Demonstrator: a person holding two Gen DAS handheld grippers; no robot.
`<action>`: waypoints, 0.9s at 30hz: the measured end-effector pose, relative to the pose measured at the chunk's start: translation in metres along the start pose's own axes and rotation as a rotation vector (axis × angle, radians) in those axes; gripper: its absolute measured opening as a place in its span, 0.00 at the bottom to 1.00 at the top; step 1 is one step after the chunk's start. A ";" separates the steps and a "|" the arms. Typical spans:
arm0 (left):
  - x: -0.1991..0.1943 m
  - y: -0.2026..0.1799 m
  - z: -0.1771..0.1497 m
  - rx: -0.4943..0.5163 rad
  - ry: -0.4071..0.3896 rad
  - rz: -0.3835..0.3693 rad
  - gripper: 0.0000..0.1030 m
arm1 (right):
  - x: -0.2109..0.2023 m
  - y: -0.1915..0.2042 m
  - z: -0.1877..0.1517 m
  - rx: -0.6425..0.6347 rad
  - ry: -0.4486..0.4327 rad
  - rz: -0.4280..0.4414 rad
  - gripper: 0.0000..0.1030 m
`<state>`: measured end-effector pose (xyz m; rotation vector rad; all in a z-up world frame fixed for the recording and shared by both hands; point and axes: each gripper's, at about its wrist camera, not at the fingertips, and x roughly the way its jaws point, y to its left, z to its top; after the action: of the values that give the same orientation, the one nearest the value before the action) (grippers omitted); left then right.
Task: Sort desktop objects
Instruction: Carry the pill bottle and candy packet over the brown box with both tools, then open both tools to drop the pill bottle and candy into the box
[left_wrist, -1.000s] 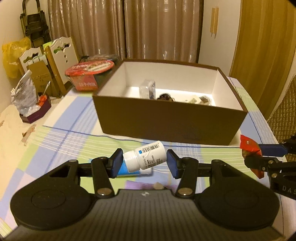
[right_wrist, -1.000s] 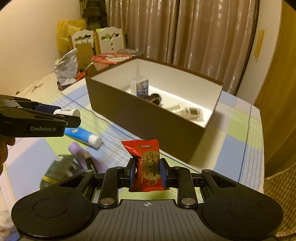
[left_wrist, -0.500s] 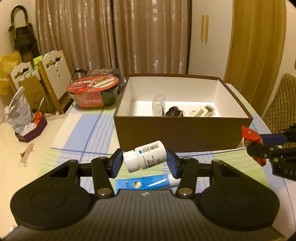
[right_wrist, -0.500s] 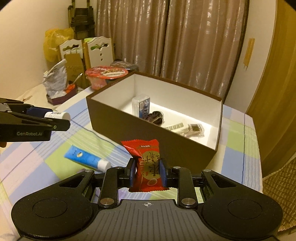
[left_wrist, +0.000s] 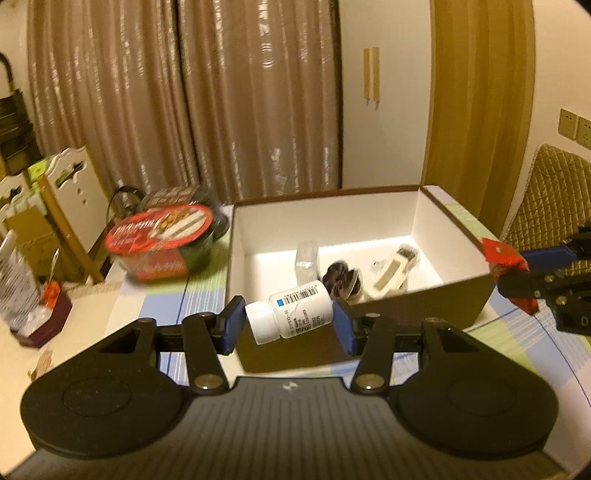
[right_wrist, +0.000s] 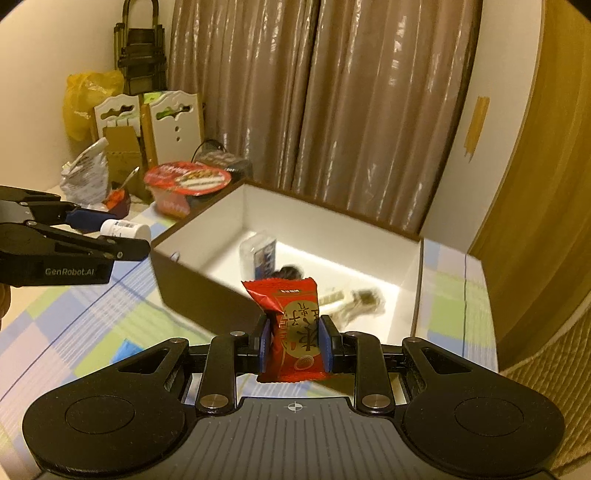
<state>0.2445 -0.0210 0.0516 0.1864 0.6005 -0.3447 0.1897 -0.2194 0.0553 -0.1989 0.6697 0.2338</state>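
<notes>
My left gripper (left_wrist: 288, 325) clamps the white bottle (left_wrist: 291, 312) lying crosswise, cap pointing left, while my right gripper (right_wrist: 294, 349) pinches the upright red packet (right_wrist: 293, 328).

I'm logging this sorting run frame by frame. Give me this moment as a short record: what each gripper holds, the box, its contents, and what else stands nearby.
left gripper: shut on white pill bottle, lying sideways, cap to the left
right gripper: shut on red snack packet
box: brown outside, white inside, open top, on checked tablecloth
box contents: clear case, dark round item, pale wrapped items
beside box: red-lidded noodle bowl, on its left
</notes>
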 end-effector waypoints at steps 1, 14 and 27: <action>0.004 -0.001 0.005 0.010 -0.002 -0.007 0.45 | 0.004 -0.003 0.005 -0.004 -0.003 0.000 0.26; 0.115 -0.036 0.062 0.192 0.022 -0.110 0.45 | 0.101 -0.066 0.051 -0.014 0.038 0.032 0.26; 0.215 -0.064 0.060 0.362 0.129 -0.164 0.45 | 0.192 -0.105 0.063 -0.024 0.148 0.093 0.26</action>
<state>0.4171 -0.1527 -0.0291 0.5110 0.6793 -0.6036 0.4017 -0.2748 -0.0069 -0.2095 0.8246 0.3188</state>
